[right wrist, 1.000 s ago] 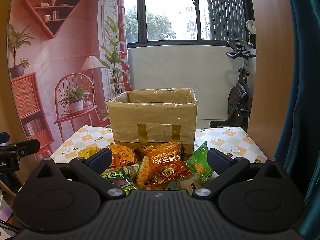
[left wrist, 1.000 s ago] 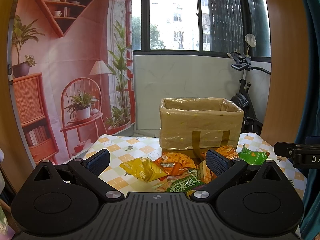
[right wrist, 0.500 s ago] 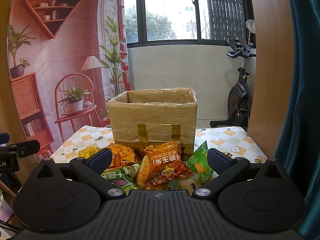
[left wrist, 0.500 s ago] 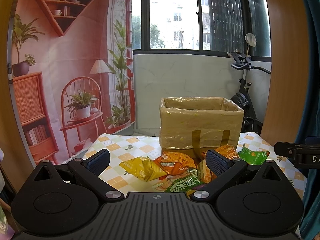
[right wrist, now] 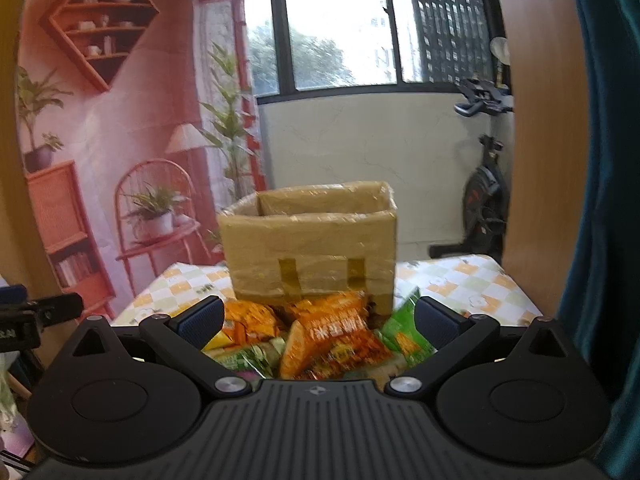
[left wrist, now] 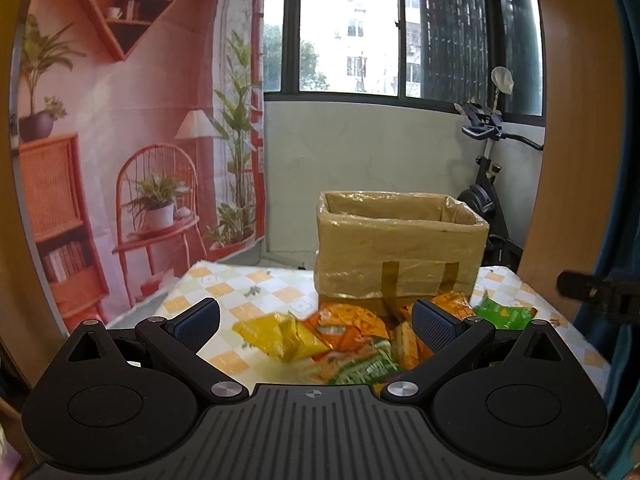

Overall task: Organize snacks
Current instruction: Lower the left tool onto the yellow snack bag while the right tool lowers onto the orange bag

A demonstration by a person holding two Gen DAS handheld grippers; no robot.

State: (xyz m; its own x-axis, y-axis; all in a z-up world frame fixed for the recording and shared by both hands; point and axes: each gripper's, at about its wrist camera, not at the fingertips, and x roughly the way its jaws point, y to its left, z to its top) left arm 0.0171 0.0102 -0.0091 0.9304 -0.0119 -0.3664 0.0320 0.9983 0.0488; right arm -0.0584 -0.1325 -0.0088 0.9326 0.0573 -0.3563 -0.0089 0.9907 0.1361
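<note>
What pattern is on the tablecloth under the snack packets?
The tablecloth has orange, pale green and white checks with small flowers, seen best in the left wrist view.

Daylight's coming thru dark-framed windows (left wrist: 352, 28) w/ buildings & trees outside. A printed pink backdrop (left wrist: 132, 120) is hanging at left, showing shelves, plants, a lamp & chair. An exercise bike (left wrist: 486, 184) is standing by the pale marbled wall (left wrist: 360, 152). A teal curtain (right wrist: 600, 160) is hanging at right.

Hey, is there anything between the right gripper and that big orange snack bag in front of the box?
Nothing visible blocks it. The right gripper is open, and the orange snack bag lies directly ahead between its fingers, on top of the pile. The cardboard box stands just behind the bag, open at the top.
</note>
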